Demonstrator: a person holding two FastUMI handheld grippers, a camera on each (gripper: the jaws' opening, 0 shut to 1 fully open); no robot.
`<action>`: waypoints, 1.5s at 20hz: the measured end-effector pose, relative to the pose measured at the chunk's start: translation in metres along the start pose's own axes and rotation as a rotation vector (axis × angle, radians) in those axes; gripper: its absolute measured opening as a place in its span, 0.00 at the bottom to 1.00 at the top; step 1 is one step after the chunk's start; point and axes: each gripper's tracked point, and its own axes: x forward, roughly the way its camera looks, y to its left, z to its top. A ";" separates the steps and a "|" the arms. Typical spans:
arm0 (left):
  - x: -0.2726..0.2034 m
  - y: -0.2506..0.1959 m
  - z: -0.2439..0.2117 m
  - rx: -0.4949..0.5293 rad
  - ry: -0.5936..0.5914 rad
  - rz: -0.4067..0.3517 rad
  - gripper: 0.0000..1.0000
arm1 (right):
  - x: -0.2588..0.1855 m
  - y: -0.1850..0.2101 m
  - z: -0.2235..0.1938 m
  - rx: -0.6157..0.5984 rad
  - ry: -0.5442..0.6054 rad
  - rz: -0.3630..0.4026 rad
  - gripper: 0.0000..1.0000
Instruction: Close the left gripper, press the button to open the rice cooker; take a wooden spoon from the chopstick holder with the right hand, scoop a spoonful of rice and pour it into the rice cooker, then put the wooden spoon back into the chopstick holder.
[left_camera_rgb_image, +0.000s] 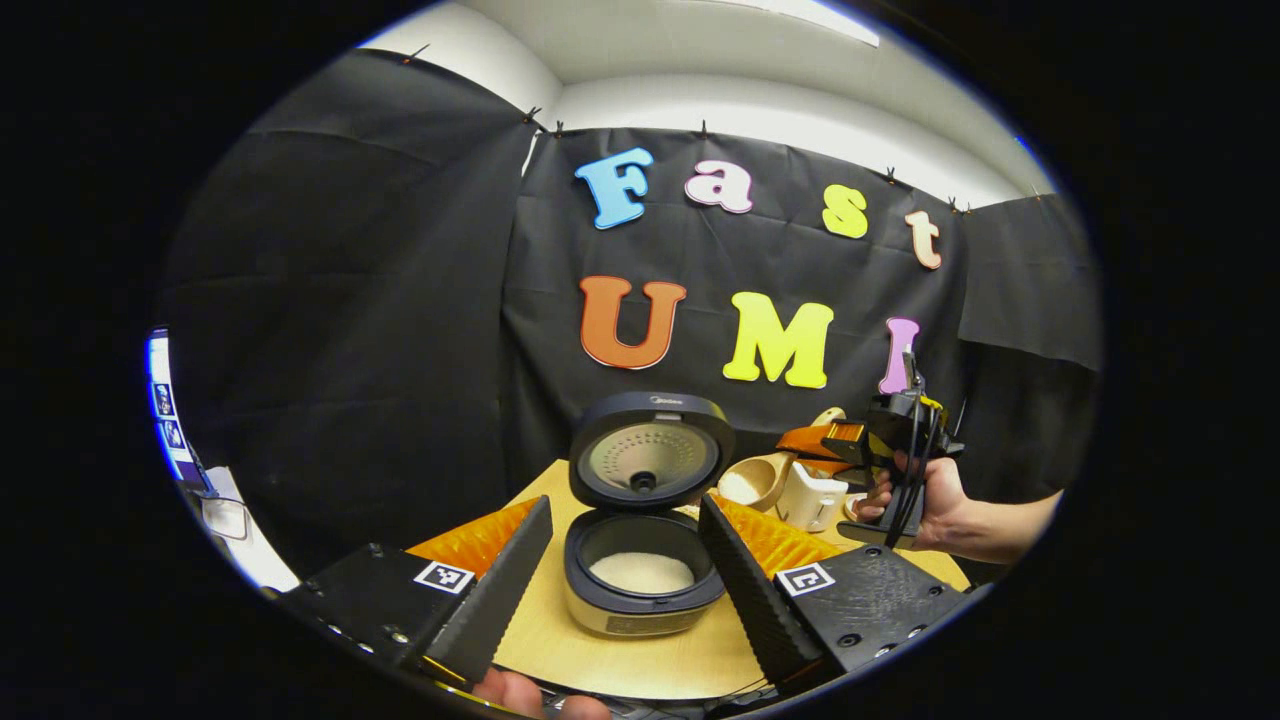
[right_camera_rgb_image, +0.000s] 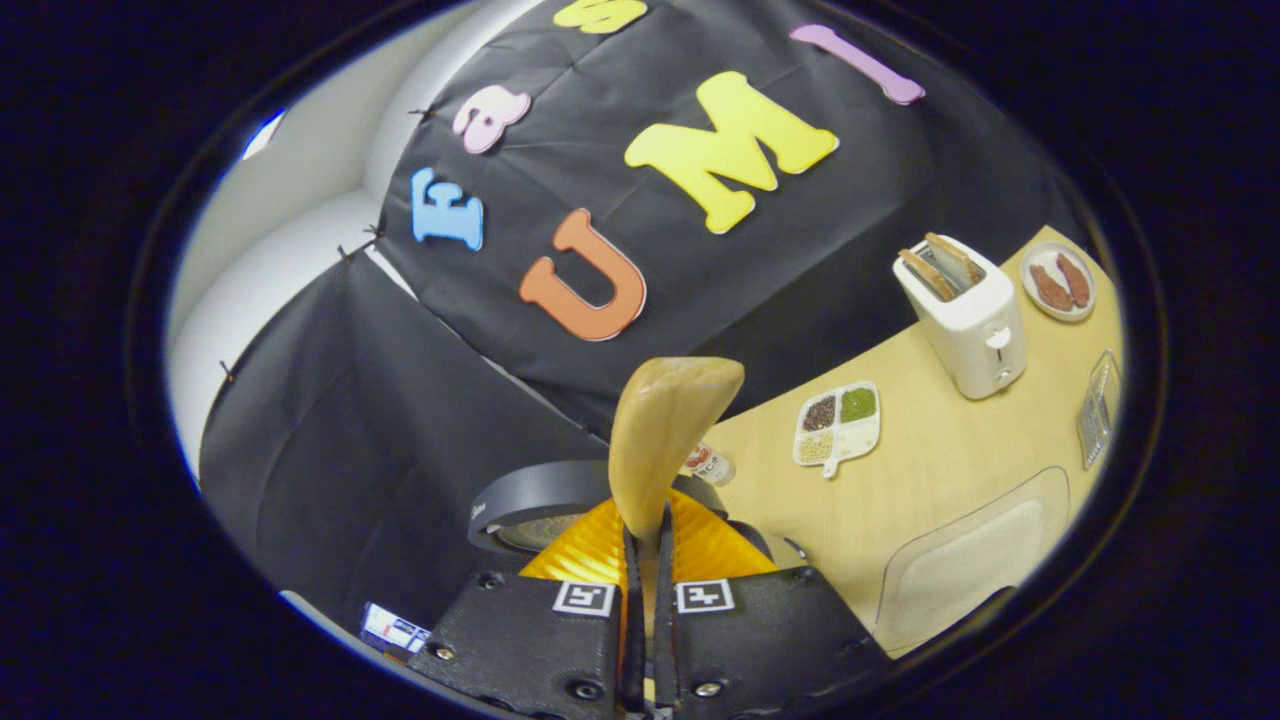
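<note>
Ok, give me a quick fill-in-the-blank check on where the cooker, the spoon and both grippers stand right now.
1. The lid of the round dark rice cooker stands ____.
2. The right gripper is shut on the handle of the ____ spoon.
3. The fingers of the left gripper are spread ____, with the cooker seen between them.
4. Bread slices stick out of the white ____ on the pale wooden table.

Missing words: open; wooden; apart; toaster

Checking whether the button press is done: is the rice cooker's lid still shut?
No, in the left gripper view the rice cooker has its lid standing upright, with rice visible in the pot.
</note>
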 end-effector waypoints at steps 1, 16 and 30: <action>-0.002 0.005 -0.002 0.000 0.000 0.005 0.95 | 0.006 0.006 -0.008 -0.040 0.007 -0.018 0.09; -0.007 0.041 -0.015 -0.029 -0.009 0.025 0.95 | 0.034 0.067 -0.044 -0.679 -0.033 -0.126 0.09; -0.009 0.047 -0.018 -0.066 -0.017 0.050 0.95 | 0.028 0.105 -0.080 -1.141 -0.101 -0.046 0.09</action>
